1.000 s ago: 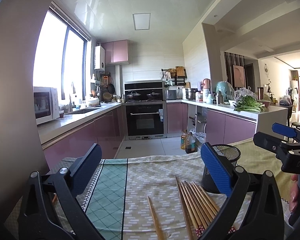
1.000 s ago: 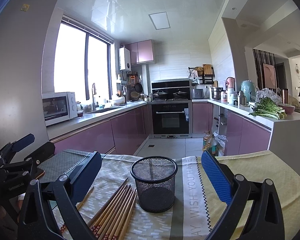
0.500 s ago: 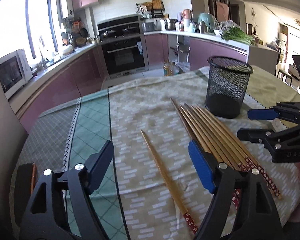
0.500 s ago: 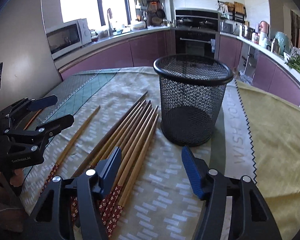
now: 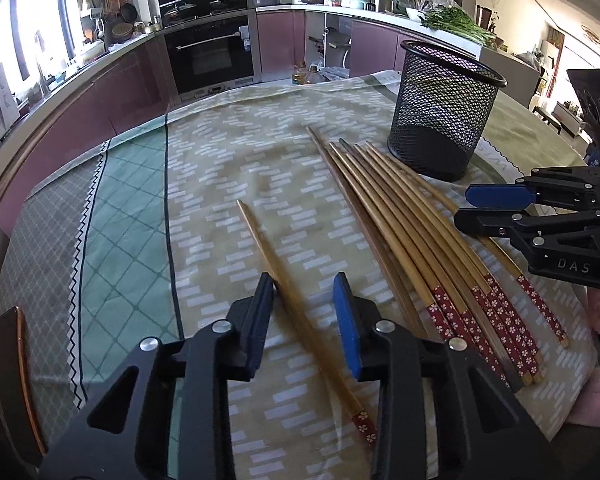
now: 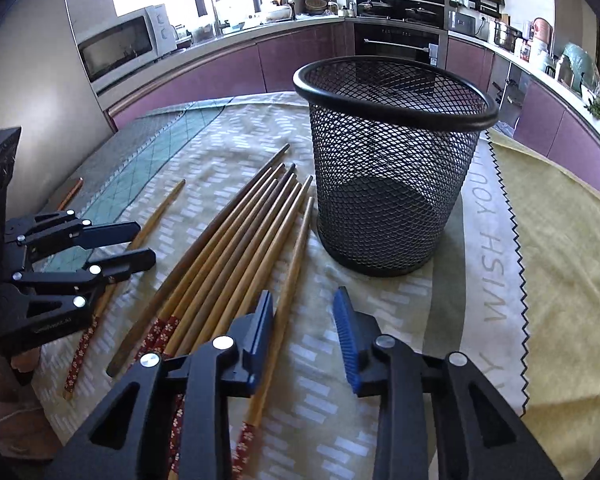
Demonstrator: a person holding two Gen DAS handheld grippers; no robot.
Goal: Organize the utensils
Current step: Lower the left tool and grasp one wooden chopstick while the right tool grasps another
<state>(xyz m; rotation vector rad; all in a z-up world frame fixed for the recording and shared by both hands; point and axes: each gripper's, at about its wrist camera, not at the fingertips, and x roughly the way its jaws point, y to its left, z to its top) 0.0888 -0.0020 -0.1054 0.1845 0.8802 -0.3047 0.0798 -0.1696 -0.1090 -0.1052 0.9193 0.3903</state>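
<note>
The left gripper [image 5: 304, 292] was closing with a lone chopstick [image 5: 284, 288] between its fingers, not yet clamped. The right gripper [image 6: 306, 312] was closing likewise, the bundle's [image 6: 220, 256] outermost stick against its left finger, the cup [image 6: 392, 168] just ahead for dropping them in.

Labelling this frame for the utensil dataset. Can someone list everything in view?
mesh cup: one, black, upright and empty, on the cloth right of the chopsticks
bunched chopsticks: roughly seven, wood with red flowered ends, flat beside the cup
lone chopstick: one, same style, apart on the bunch's left
tablecloth: one, beige with a green panel, covers the table
microwave: one, white, far counter
oven: one, black, built in
greens: one bundle, right counter
left gripper: black, blue pads, closing around the lone chopstick
right gripper: same, closing around the bunch's rightmost chopstick
</note>
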